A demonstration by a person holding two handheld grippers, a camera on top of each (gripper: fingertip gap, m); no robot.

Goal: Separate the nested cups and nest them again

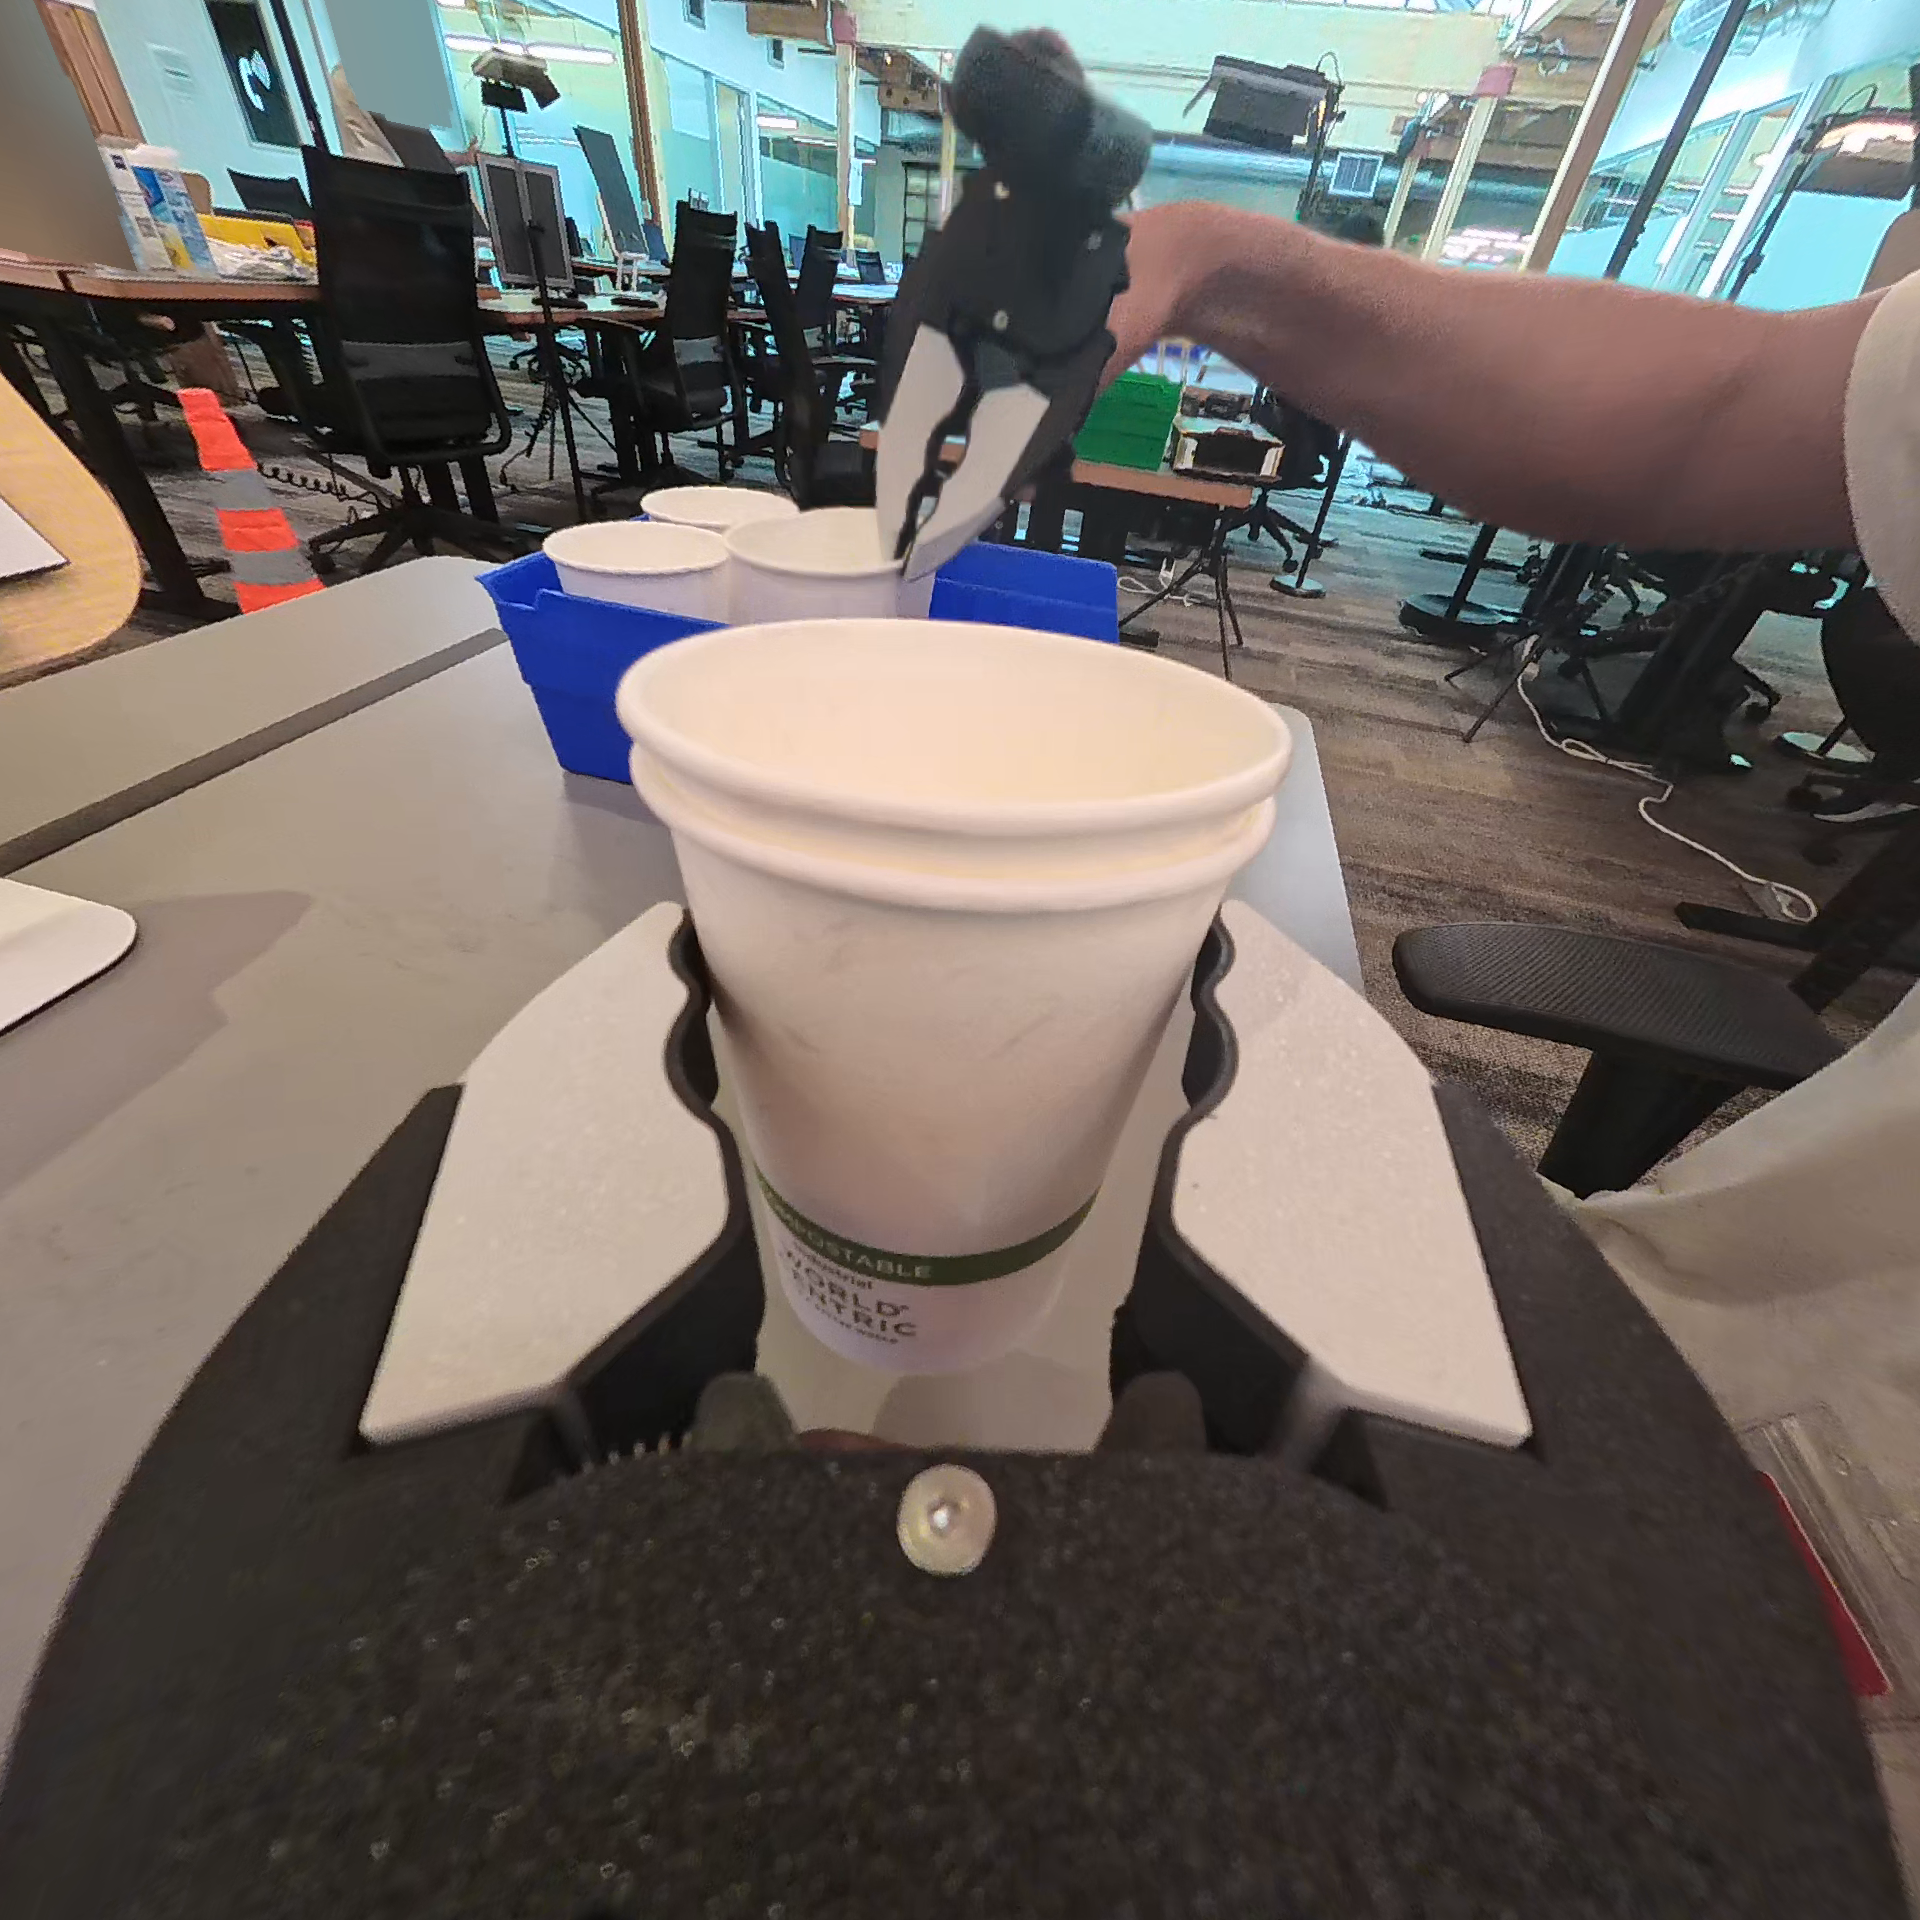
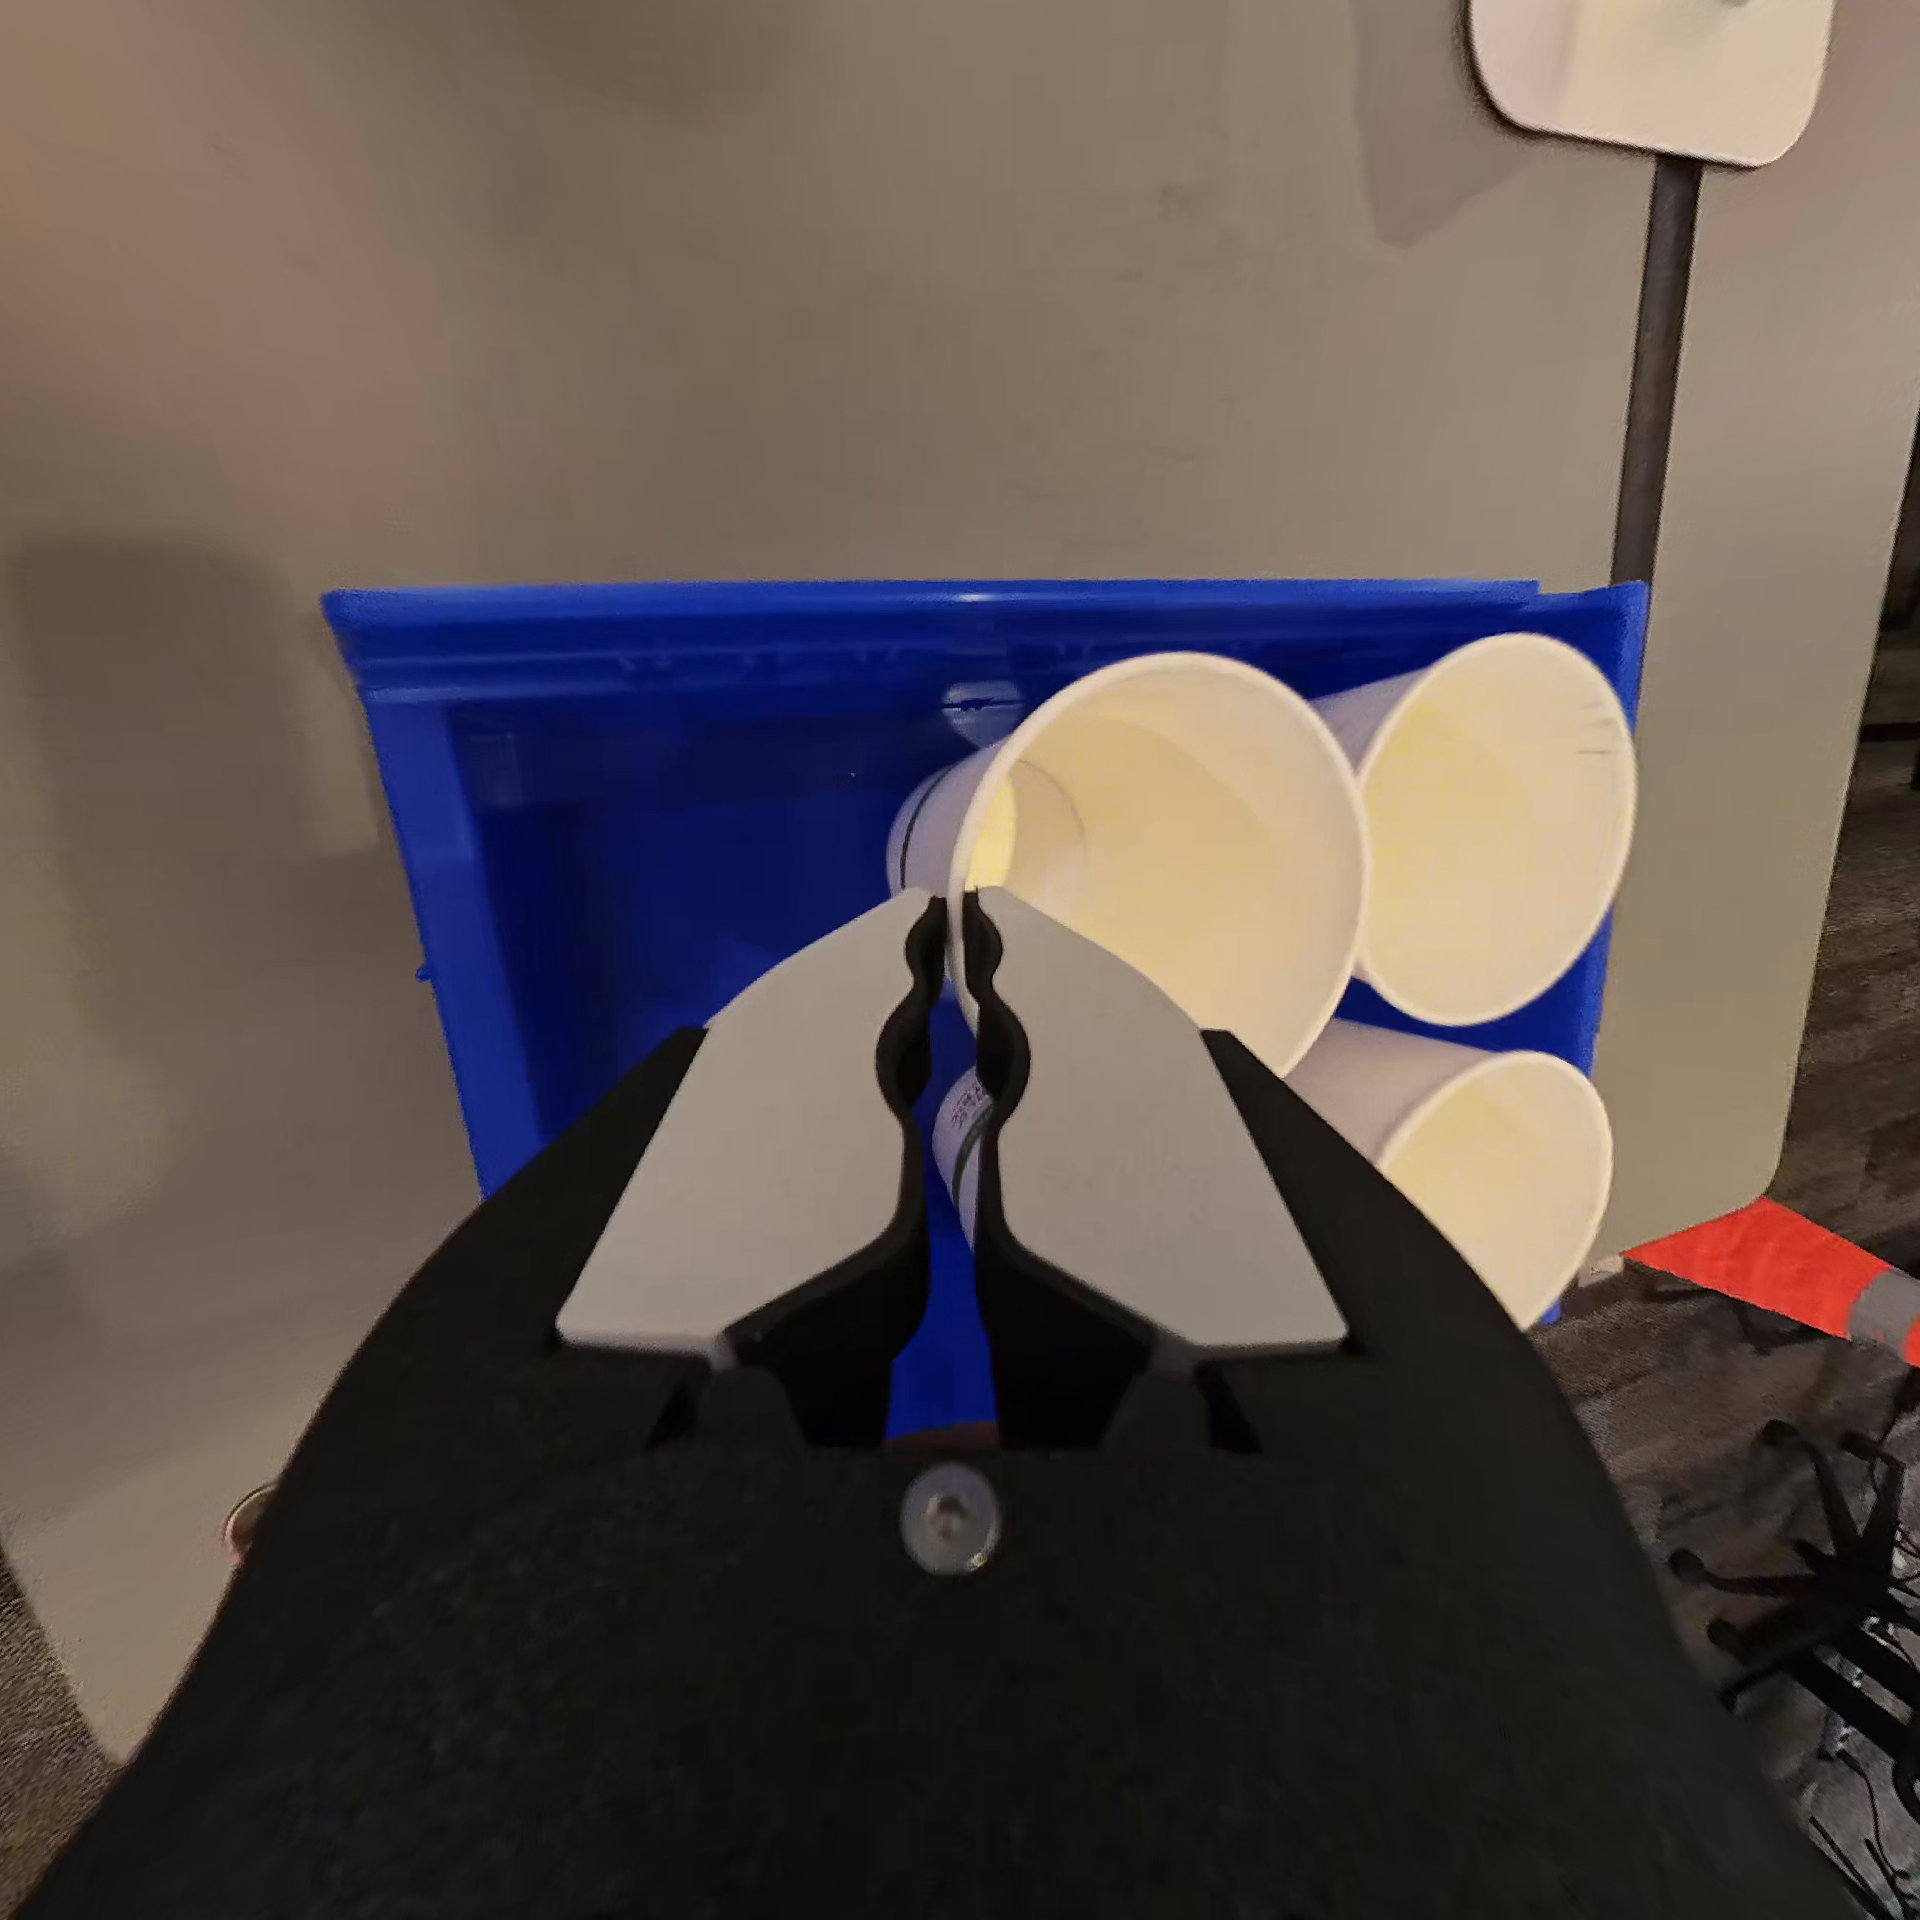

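My left gripper [image 1: 951,935] is shut on a stack of two nested white paper cups [image 1: 956,1039] and holds it upright above the grey table [image 1: 260,831]. The inner cup's rim sits just above the outer one's. Behind it stands a blue bin [image 1: 582,665] with three single white cups. My right gripper [image 1: 906,561] reaches down into the bin and is shut on the rim of the nearest cup [image 1: 810,571]. In the right wrist view the right gripper [image 2: 956,909] pinches that cup's [image 2: 1174,862] wall at the rim, inside the bin [image 2: 665,831]. Two more cups [image 2: 1496,831] [image 2: 1496,1184] stand beside it.
A person's arm [image 1: 1507,395] holds the right gripper. A white flat base [image 1: 52,956] lies at the table's left edge. A chair armrest [image 1: 1590,997] is off the table's right edge. An orange cone [image 1: 244,499] stands on the floor behind.
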